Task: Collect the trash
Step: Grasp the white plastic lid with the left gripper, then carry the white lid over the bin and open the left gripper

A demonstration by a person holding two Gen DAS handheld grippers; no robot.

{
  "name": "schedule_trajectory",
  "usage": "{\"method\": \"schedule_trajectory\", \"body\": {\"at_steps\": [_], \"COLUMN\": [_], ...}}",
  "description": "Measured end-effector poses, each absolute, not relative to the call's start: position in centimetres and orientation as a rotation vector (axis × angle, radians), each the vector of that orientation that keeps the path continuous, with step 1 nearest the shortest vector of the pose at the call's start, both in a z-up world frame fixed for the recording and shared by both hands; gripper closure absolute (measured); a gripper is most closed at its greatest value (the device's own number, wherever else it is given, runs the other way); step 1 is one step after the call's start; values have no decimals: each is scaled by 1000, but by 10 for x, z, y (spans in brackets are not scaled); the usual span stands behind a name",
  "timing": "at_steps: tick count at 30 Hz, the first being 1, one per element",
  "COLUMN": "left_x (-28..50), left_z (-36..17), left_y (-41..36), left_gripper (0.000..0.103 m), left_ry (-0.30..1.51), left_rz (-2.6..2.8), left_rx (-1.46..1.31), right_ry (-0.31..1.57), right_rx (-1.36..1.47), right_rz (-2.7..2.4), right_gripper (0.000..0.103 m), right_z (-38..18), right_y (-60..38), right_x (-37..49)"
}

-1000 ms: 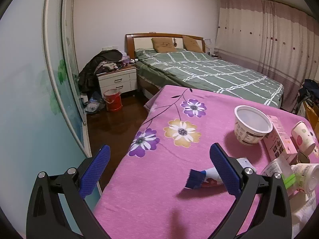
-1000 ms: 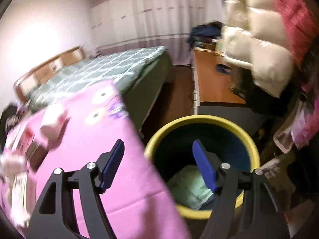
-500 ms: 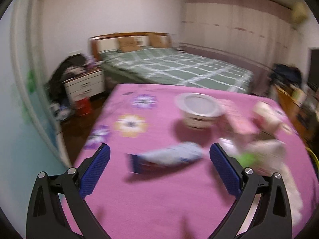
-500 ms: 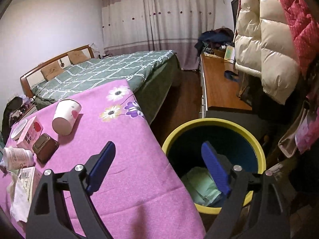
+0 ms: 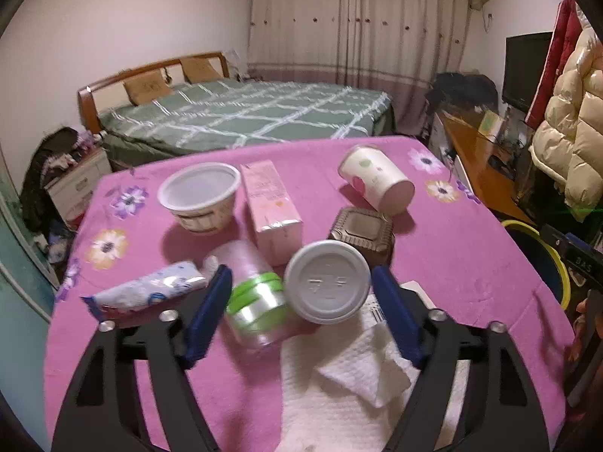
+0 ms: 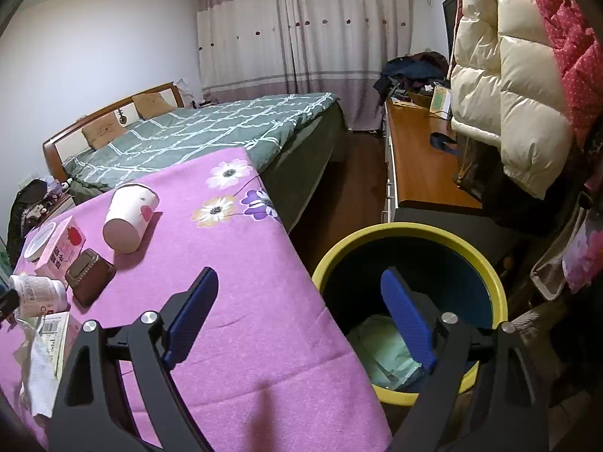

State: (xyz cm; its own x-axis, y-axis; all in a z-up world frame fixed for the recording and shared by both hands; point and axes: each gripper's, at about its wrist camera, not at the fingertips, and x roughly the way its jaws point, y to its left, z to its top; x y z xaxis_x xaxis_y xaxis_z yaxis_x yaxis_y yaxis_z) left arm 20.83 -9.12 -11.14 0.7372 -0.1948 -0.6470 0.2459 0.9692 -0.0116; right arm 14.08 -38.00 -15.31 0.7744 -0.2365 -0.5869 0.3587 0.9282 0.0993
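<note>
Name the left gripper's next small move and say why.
Probably ease forward and finish closing on the white-lidded bottle. The left gripper has just been closing, and its pads frame the bottle and the green-banded plastic cup without pressing either.

A lived-in home bedroom. A bed (image 5: 241,120) with a green checked cover and wooden headboard fills the upper left of the frame, a cluttered nightstand (image 5: 71,184) beside it. Floor-length curtains (image 5: 358,26) cover the far wall. Puffy coats (image 6: 508,86) hang at upper right, above a wooden desk (image 6: 422,165).
</note>
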Motion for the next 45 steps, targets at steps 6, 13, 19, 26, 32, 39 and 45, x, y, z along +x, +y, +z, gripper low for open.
{"method": "schedule_trajectory", "body": {"at_steps": [6, 13, 19, 26, 32, 39, 45], "left_x": [219, 226, 227, 226, 223, 215, 204], "left_z": [-122, -126, -122, -106, -91, -69, -58], "left_y": [-101, -109, -109, -112, -123, -147, -187], "left_gripper": [41, 55, 56, 56, 56, 56, 56], "left_ry": [722, 729, 719, 686, 671, 651, 644], "left_rz": [-260, -280, -274, -275, -284, -319, -402], "left_rx": [104, 128, 123, 128, 143, 172, 176], "right_ry": [619, 635, 641, 627, 586, 546, 522], "right_rx": [203, 206, 192, 204, 225, 230, 226], "right_rz": [-316, -313, -309, -309, -297, -257, -289], "right_gripper": [19, 19, 19, 19, 19, 19, 19], "right_z": [-154, -156, -157, -156, -152, -142, -136], "right_y": [-379, -379, -376, -377, -379, -388, -409], "right_x": [144, 147, 148, 147, 140, 114, 78]}}
